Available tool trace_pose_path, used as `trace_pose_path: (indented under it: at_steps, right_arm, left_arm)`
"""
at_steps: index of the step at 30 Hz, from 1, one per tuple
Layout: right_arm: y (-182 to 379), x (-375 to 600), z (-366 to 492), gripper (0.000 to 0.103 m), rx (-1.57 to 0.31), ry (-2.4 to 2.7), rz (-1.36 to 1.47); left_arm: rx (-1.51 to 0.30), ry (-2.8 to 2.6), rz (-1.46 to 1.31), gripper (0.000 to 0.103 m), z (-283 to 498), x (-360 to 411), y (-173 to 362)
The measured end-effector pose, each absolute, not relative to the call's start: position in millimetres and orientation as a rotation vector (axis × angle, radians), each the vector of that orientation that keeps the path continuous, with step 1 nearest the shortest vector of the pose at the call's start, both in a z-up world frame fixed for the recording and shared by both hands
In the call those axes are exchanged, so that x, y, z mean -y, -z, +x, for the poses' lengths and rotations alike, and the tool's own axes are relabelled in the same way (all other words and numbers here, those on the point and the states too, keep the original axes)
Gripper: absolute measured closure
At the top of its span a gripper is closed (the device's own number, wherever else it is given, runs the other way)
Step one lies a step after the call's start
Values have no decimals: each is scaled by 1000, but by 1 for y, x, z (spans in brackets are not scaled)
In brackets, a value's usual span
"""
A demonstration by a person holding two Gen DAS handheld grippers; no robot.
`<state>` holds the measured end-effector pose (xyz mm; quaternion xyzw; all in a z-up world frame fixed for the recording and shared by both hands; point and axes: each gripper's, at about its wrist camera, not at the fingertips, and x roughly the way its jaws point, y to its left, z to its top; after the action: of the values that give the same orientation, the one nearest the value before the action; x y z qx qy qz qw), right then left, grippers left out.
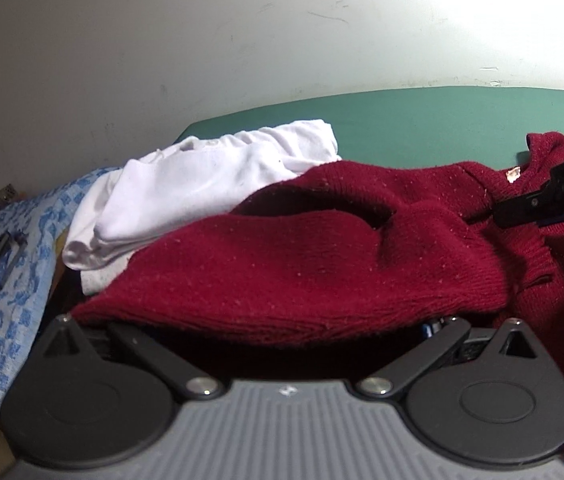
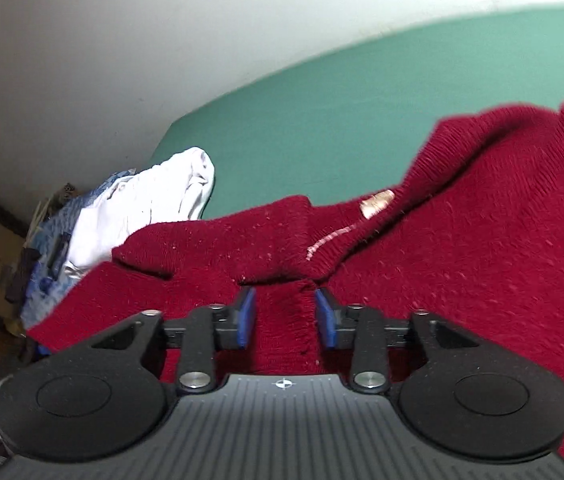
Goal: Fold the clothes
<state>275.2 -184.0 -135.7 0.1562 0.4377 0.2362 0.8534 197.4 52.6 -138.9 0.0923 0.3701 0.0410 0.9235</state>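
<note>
Dark red knitted wool fills the middle of both views: a sweater (image 1: 301, 264) lies bunched on the green worktop (image 1: 421, 120), with its neck part and a small label (image 2: 377, 202) turned toward the far edge. In the left wrist view a thick fold of the sweater covers the left gripper (image 1: 282, 332). The linkage arms are spread wide, but the fingertips are hidden under the wool, so I cannot tell if this claw is released or grasping the cloth.

In the right wrist view the right gripper (image 2: 285, 316) is released. Its two blue pads (image 2: 246, 316) stand apart, one on each side of a ribbed strip of the sweater, and they do not press it. The same gripper shows in the left wrist view as a black part at the right side, just above the sweater.

A white garment (image 1: 202, 184) lies crumpled near the left edge of the worktop, touching the sweater. Beside it, further left, there is a blue and white patterned cloth (image 1: 10, 264) with a dark object on it, which is too unclear to name. A pale wall (image 1: 242, 20) rises behind the far edge.
</note>
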Motion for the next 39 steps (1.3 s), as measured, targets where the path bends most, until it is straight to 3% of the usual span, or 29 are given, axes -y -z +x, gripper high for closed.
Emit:
trace_pose_path:
  at_steps: [3,12,16,21,32,39]
  right_arm:
    - [109,200,275,97,-857,-531,421]
    - [11,261,277,98,-640,-641,756]
    - [-50,301,272,98,-475,-653,832]
    - [-85,345,247,98,-339,-630,869]
    - [-45,461,202,98,-270,-373,885]
    - [43,484,200,98,-452,-172,744]
  left_arm:
    - [-767,-95,195,1,197,-53,142]
    - [-751,-138,182,1,195,-44,136]
    - [-726,-94,190,1,199,-20,130]
    - [-705,-27,249,1,200,27,129]
    - [-711,30,412,1,182,95,152]
    - [-682,-22,432,1,155,75,152]
